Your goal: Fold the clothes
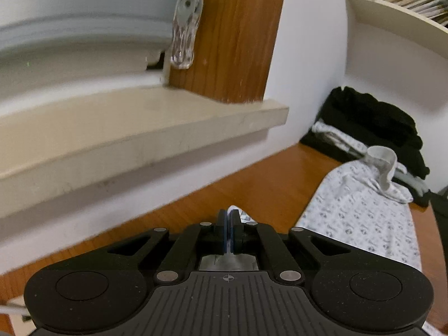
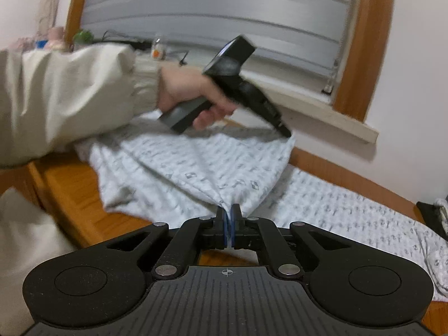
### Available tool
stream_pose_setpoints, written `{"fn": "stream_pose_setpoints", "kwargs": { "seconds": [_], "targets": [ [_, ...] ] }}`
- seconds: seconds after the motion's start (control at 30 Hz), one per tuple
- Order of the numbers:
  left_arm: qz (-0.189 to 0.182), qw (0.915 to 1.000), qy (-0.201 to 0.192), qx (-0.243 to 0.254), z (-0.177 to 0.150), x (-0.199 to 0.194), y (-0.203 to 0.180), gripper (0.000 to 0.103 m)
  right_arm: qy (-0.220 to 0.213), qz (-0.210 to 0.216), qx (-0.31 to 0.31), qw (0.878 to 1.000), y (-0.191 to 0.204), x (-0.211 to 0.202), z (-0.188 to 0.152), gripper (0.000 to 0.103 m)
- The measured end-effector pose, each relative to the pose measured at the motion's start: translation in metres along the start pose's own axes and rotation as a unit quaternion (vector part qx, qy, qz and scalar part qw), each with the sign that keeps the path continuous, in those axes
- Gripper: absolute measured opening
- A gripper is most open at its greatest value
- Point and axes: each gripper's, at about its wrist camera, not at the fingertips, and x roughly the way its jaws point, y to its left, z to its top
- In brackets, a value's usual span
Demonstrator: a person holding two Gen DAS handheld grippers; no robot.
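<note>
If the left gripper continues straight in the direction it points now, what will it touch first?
Probably the white wall under the windowsill. The left gripper, shut on a corner of the patterned garment, points over the bare wooden surface toward that wall. Nothing else shows in between, though depth is hard to judge.

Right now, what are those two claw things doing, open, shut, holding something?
Left gripper: shut on the printed cloth, pinching its edge.
Right gripper: shut on the same cloth, a fold pinched between its pads.

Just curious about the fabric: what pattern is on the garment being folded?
White garment with a small repeating grey print, clearest in the right wrist view.
</note>
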Motion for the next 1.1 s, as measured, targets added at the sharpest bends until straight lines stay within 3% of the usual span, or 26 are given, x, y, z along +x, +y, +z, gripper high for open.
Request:
{"fn": "stream_pose_setpoints", "kwargs": {
  "seconds": [0.2, 0.37, 0.5, 0.6, 0.73, 0.83, 1.1],
  "targets": [
    [0.017, 0.9994, -0.008, 0.028, -0.001, 0.007, -0.011, 0.002, 0.008, 0.0, -0.001, 1.0, 0.004, -0.001, -0.003, 0.003],
    [0.035, 0.9989, -0.013, 0.029, -0.002, 0.011, -0.015, 0.003, 0.011, -0.031, -0.003, 0.999, 0.003, 0.0, -0.003, 0.004],
    [0.03, 0.9992, 0.006, 0.026, -0.001, 0.005, -0.014, 0.03, 0.032, -0.028, 0.003, 0.999, 0.001, 0.005, -0.009, 0.007],
    [0.027, 0.9991, 0.004, 0.031, -0.001, -0.018, -0.014, 0.044, 0.03, -0.006, 0.03, 0.999, -0.004, 0.0, -0.014, 0.019],
    [0.026, 0.9987, 0.008, 0.043, -0.012, -0.06, -0.017, 0.065, 0.007, -0.007, 0.067, 0.998, -0.017, -0.013, -0.017, 0.034],
    [0.037, 0.9977, 0.02, 0.054, -0.032, -0.095, -0.017, 0.07, -0.02, -0.006, 0.086, 0.996, -0.024, -0.015, -0.012, 0.042],
    [0.071, 0.9967, 0.038, 0.014, -0.085, -0.16, 0.023, 0.074, -0.054, 0.042, 0.109, 0.992, -0.013, 0.026, 0.01, 0.042]
  ]
}}
